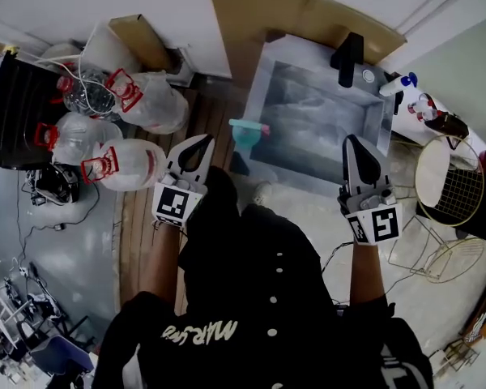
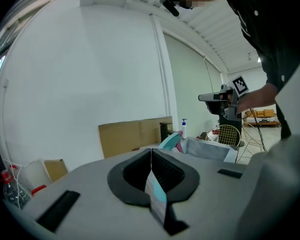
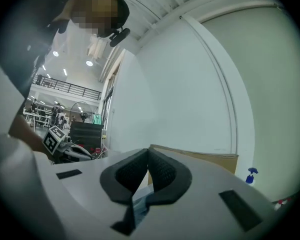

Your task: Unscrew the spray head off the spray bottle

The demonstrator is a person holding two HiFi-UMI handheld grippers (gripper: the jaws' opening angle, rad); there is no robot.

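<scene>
The spray bottle [image 1: 398, 86], white with a blue spray head [image 1: 409, 79], stands on a pale surface [image 1: 408, 125] at the far right of the head view, just past the far right corner of a grey bin [image 1: 269, 87]. Both claw views show it small and upright, so its long axis runs vertically, head on top. It lies ahead of both claws and off to the right. The right claw [image 1: 353, 143] is clearly the nearer one, while the left claw [image 1: 201, 143] is well apart from it, across the width of the bin.

Both claws are clenched on nothing: in each claw's own view the dark pads meet along one line with no object between them. The spray head is untouched, so the task looks not yet begun. A reach forward and rightward seems called for first.

The grey bin sits between the claws and the bottle. Its inside looks shiny, and whether anything lies in it cannot be told. A teal cup [image 1: 245, 133] stands at its near left corner. Far left, clear water jugs [image 1: 128, 164] with red handles are clustered on the floor.
</scene>
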